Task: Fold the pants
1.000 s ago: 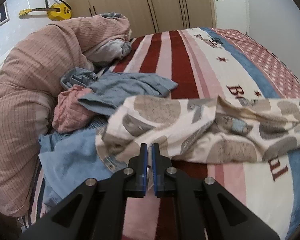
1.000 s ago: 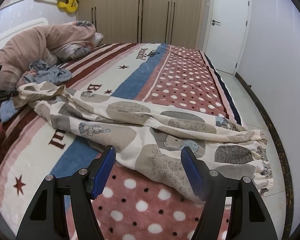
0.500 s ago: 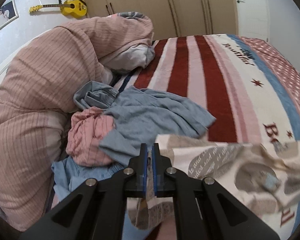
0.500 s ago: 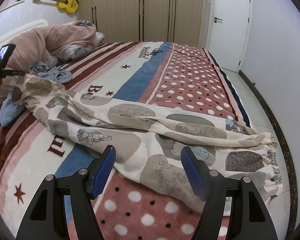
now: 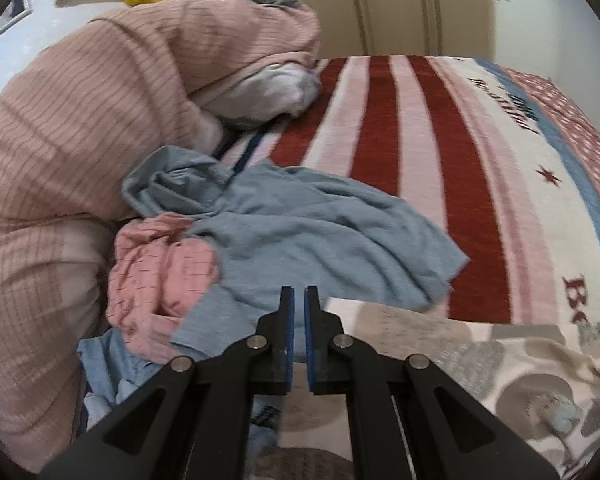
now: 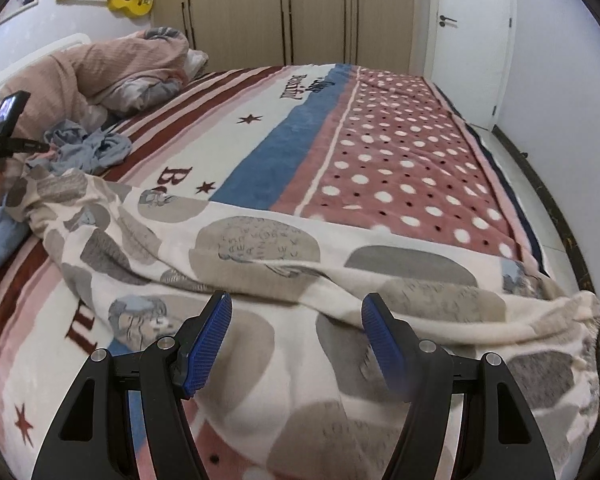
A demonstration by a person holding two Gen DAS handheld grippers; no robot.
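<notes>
Pants (image 6: 260, 248), cream with grey patches, lie spread across the bed (image 6: 400, 152). Left tool (image 5: 299, 300) is closed, gripping their edge. Right tool (image 6: 296, 320) hovers wide above them.

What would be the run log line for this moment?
left gripper: shut on cream pants with grey patches | right gripper: open above pants | pants: spread unfolded across bed

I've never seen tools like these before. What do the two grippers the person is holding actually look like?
Both look alike. The left gripper has matte black angular arms with triangular cut-outs, silver round rivets at the pivots, and two flat fingers faced with blue pads. The right gripper has the same black frame and rivets; its blue pads show fine ribbing. No cables, markings or sleeves are visible in either wrist view.
</notes>
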